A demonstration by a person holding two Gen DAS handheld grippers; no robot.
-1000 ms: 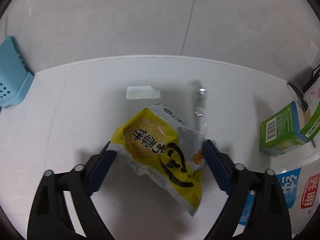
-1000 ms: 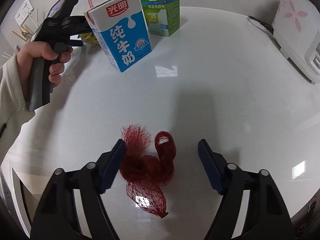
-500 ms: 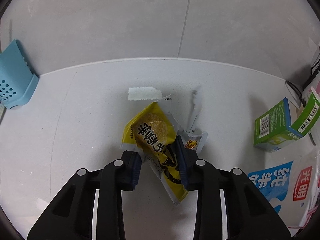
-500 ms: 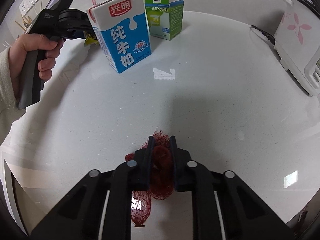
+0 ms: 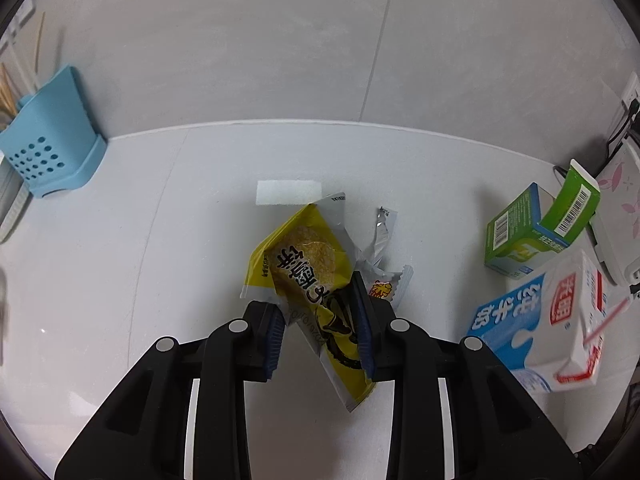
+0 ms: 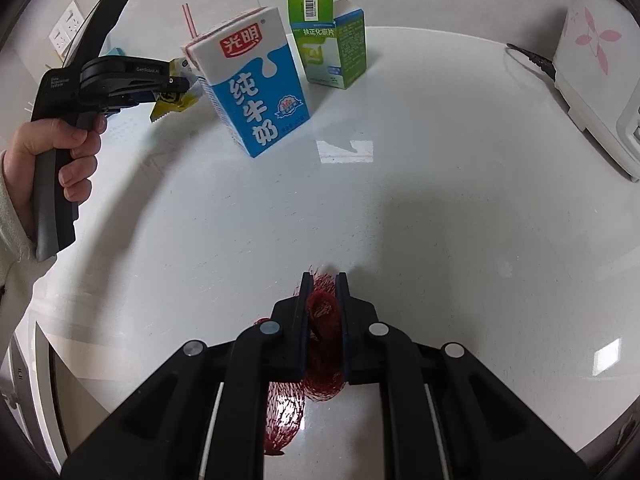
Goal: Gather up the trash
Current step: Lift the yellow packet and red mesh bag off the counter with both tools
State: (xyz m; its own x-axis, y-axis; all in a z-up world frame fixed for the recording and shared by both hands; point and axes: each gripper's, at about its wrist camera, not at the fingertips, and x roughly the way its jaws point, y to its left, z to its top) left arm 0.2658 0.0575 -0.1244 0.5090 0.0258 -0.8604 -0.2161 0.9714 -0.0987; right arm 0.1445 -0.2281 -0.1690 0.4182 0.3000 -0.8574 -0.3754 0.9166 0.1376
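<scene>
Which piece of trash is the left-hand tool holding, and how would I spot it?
Start at the white counter, left of the blue milk carton. The left gripper pinches a yellow snack wrapper. Unlike the boxy cartons, it is flat, crinkly, with black lettering.

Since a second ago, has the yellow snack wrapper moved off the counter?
Yes. The left gripper has closed on the yellow snack wrapper and lifted it; in the right wrist view it hangs above the counter, beside the milk carton.
</scene>
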